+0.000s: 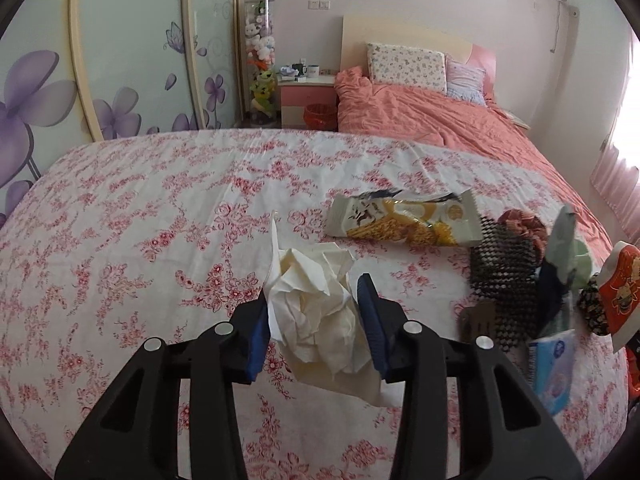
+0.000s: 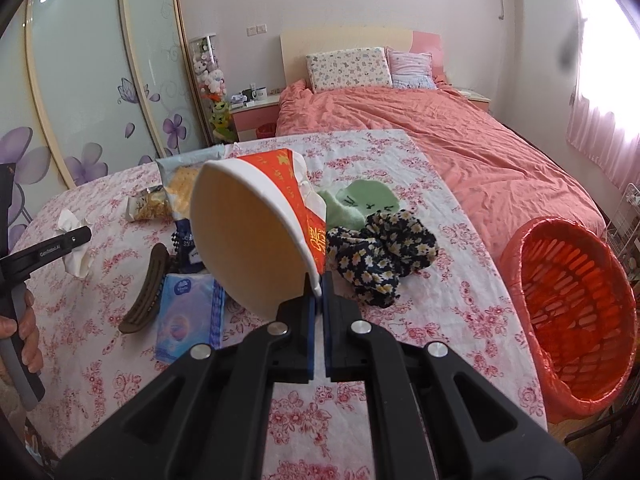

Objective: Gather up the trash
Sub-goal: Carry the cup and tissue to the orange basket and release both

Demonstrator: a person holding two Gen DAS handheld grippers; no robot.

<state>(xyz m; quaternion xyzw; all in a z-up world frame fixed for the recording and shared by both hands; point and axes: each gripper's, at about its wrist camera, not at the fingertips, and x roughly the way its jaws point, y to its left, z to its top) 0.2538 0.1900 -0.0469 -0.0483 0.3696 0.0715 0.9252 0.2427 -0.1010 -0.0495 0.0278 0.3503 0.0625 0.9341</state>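
Black left gripper (image 2: 74, 246) arm reads "GenRobot.AI" in white.

Crumpled white tissue (image 1: 316, 312) lifted off floral cloth; red-white paper cup (image 2: 256, 236) tilted, held by rim

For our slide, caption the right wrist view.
Right gripper lifts a paper cup by its rim, red bin waiting beside.
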